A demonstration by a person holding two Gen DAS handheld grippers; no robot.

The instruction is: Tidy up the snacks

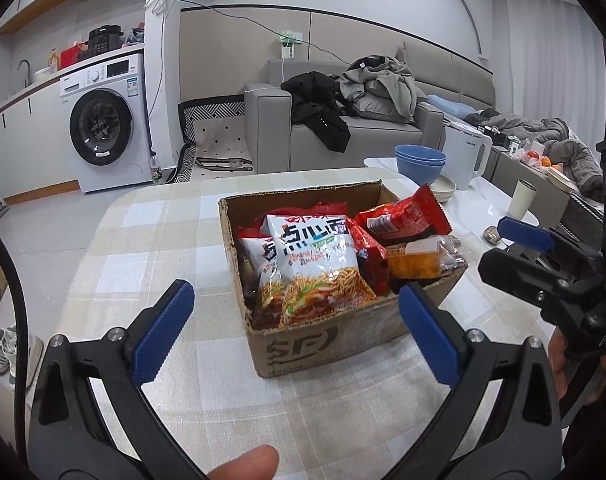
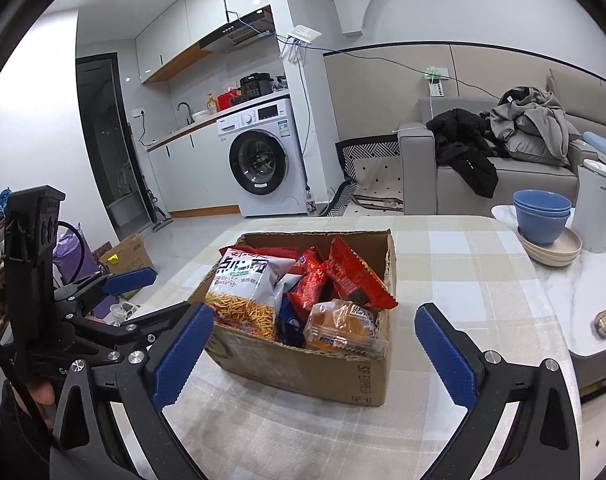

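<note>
A cardboard box [image 1: 323, 340] [image 2: 331, 376] stands on the checked tablecloth, full of snacks. White noodle-snack bags [image 1: 315, 256] [image 2: 245, 284] lie at its left, red packets [image 1: 403, 216] [image 2: 355, 272] at the back right, and a wrapped orange bread [image 1: 419, 258] [image 2: 343, 326] at the near right. My left gripper [image 1: 295, 332] is open and empty, just in front of the box. My right gripper [image 2: 315, 354] is open and empty, its fingers either side of the box's near corner. The right gripper also shows in the left wrist view [image 1: 543, 256], and the left gripper in the right wrist view [image 2: 115, 292].
Stacked blue bowls [image 1: 419, 162] [image 2: 541, 214] on beige plates, a white kettle [image 1: 465, 152] [image 2: 597, 204], a white cup [image 1: 522, 199] and a small metal object [image 1: 491, 235] stand to the right. A small case [image 2: 603, 322] lies on the marble top. The table edge [image 1: 103, 216] drops off at left.
</note>
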